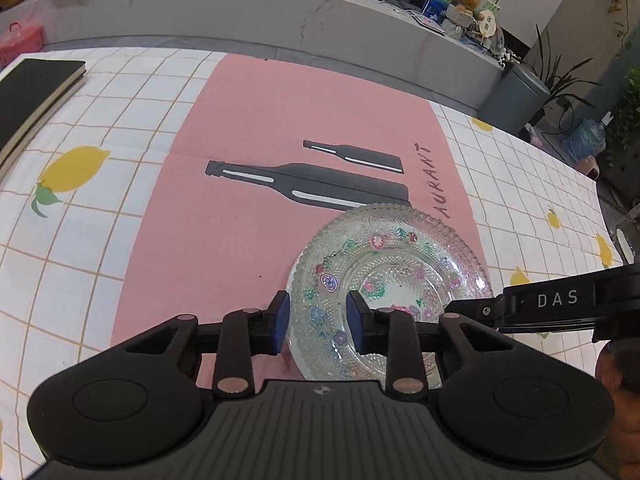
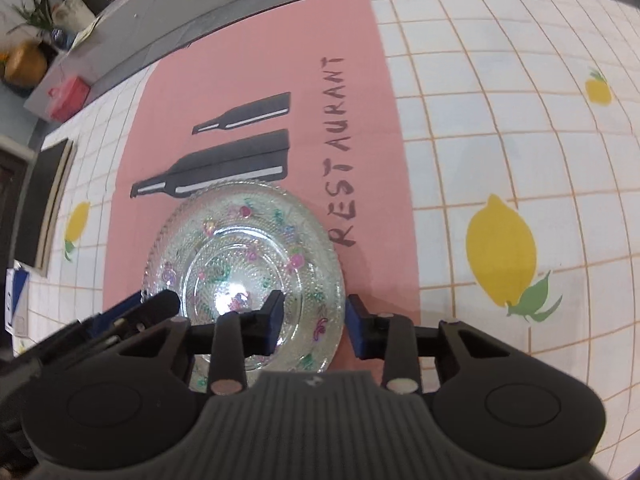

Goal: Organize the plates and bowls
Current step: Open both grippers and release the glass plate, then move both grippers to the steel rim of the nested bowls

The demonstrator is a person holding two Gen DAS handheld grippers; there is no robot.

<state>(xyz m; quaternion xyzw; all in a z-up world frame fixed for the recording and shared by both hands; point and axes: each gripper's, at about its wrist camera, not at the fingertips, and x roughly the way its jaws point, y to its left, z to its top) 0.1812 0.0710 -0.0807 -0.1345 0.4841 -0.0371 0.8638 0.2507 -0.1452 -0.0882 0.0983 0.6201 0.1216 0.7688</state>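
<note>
A clear glass plate [image 1: 400, 256] [image 2: 240, 240] with a painted flower pattern lies on a pink placemat [image 1: 240, 220] [image 2: 256, 80] printed with bottles. My left gripper [image 1: 318, 316] straddles the plate's left rim, with one pad outside the edge and one inside the dish. The rim fills the gap between the pads. My right gripper [image 2: 316, 320] holds the opposite, right rim in the same way. One left finger [image 2: 160, 304] shows at the plate's far side in the right wrist view. The right tool's black arm marked DAS [image 1: 556, 300] reaches in from the right in the left wrist view.
A lemon-print checked tablecloth [image 1: 100, 240] covers the table. A black notebook [image 1: 36, 88] lies at its far left corner. The far table edge faces a grey counter [image 1: 280, 12], with a grey bin [image 1: 516, 96] and plants to the right. A drinking glass [image 1: 628, 236] stands at the right edge.
</note>
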